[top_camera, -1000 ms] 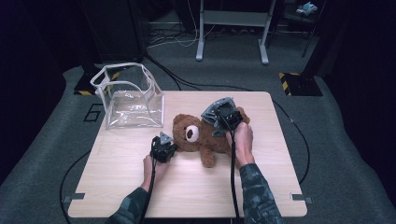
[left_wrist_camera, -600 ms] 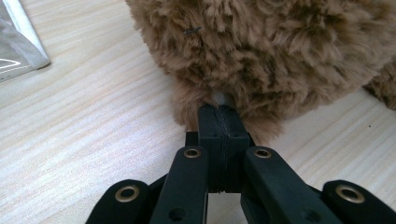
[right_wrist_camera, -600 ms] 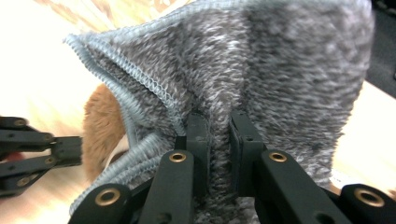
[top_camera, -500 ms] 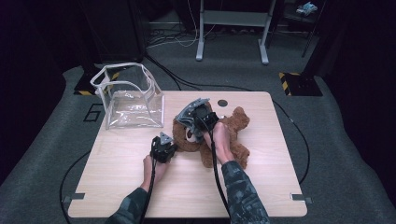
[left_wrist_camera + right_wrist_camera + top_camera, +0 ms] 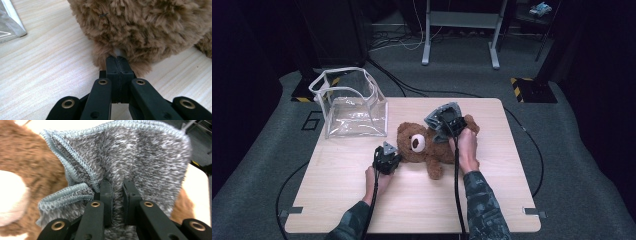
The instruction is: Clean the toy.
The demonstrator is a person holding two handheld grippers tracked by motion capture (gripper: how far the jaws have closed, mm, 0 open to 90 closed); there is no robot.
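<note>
A dim room with grey carpet (image 5: 572, 165), trailing black cables and a metal stand (image 5: 460, 30) at the far end surrounds a pale wooden worktop (image 5: 412, 200), and everything here is placed from the brown teddy bear (image 5: 422, 145) lying on its back at the worktop's middle. Beyond the bear's head and to its left, as the high view shows it, stands an open clear plastic bag (image 5: 352, 102) with white edging, well apart from the bear. The work in hand looks like wiping or brushing the bear with a cloth while it is pinned in place. The right gripper (image 5: 447, 120) hangs over the bear's body, its jaws clamped on a fold of grey terry cloth (image 5: 140, 157) with a light blue stitched hem, which drapes just above the fur. The left gripper (image 5: 387, 159) sits low on the worktop at the bear's head side, its jaws pressed together on a small tuft of the bear's fur (image 5: 117, 53), holding the toy steady. Judging from this, the step is mid-wipe: the cloth is over the bear's chest and belly. The next move calls for lowering the cloth onto the fur and drawing it along the body, while the left grip keeps its pinch so the light toy does not slide with the stroke.
</note>
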